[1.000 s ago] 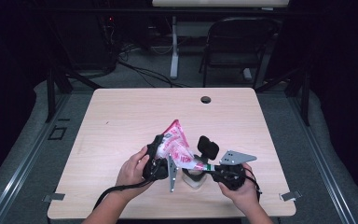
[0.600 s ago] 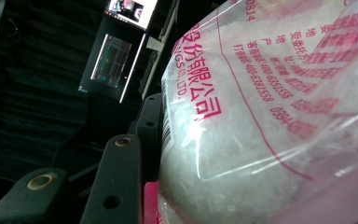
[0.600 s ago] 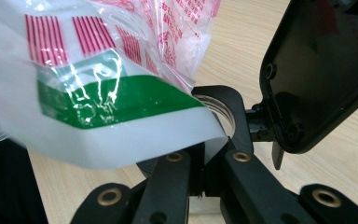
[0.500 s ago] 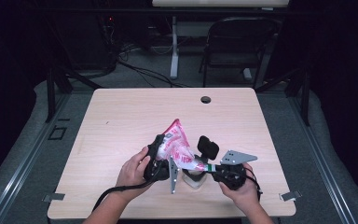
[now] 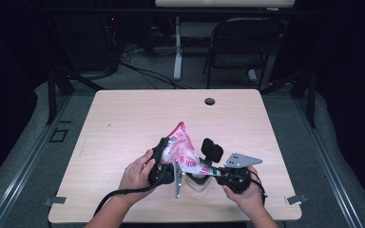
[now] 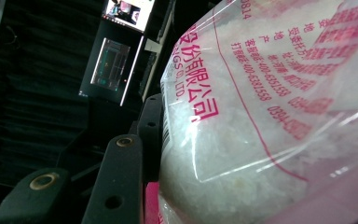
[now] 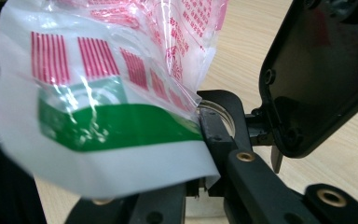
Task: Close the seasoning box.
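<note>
A clear plastic bag [image 5: 183, 149] with red print and white grains inside hangs over the table's near middle, held between both grippers. My left gripper [image 5: 167, 154] is shut on the bag's body; in the left gripper view the bag [image 6: 270, 107] presses against one black jaw and hides the other. From the right, my right gripper [image 5: 208, 170] is shut on the bag's green-striped edge [image 7: 121, 126], which sits nipped between the jaws. Below the bag stands a small clear round container [image 5: 197, 183], its rim [image 7: 221, 109] showing just past the right jaws.
A black flat plate [image 5: 212, 149] stands upright close beside the right gripper, also large in the right gripper view [image 7: 317, 70]. The light wooden table [image 5: 123, 118] has a cable hole [image 5: 209, 101] at the far edge. A folding chair [image 5: 242, 42] stands beyond the table.
</note>
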